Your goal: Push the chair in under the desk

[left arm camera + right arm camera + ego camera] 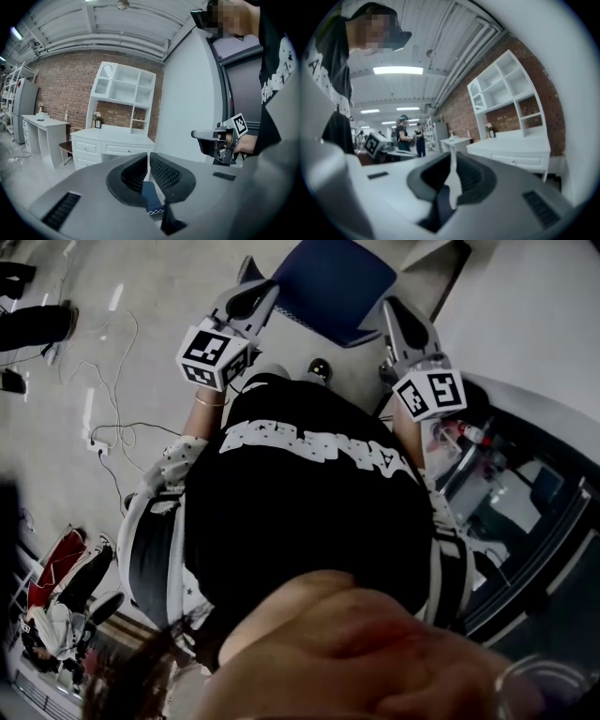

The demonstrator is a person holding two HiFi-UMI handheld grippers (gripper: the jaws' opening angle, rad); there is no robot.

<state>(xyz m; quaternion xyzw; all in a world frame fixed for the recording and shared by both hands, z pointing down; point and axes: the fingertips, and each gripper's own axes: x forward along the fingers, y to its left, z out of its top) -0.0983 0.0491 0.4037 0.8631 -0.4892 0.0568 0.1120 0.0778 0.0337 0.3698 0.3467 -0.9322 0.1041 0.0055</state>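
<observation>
Grey concrete floor (159, 296) with loose white cables (103, 399) at the left of the head view. Red brick wall (61, 84) ahead in the left gripper view. Against it stands the white worktop with drawers and shelf hutch (115, 140), well apart from us.

Blue padded chair seat (337, 282) at top centre of the head view, between our two tools. Left tool (255, 294) is just beside its left edge, right tool (394, 313) just beside its right corner. We cannot tell whether either touches. Both tools have their jaws pressed together and grip nothing; a sliver of blue shows below each jaw line.

Our reading: the chair is not yet near the worktop. To push well, we judge:
- Use the closed jaws as blunt pushers, one each side, with equal pressure so the seat does not swing off line.
- Tools level, force low.
- Steer for the knee gap, which we cannot make out from here.
- Mind the cables underfoot.
- Slow the last stretch so nothing knocks.
</observation>
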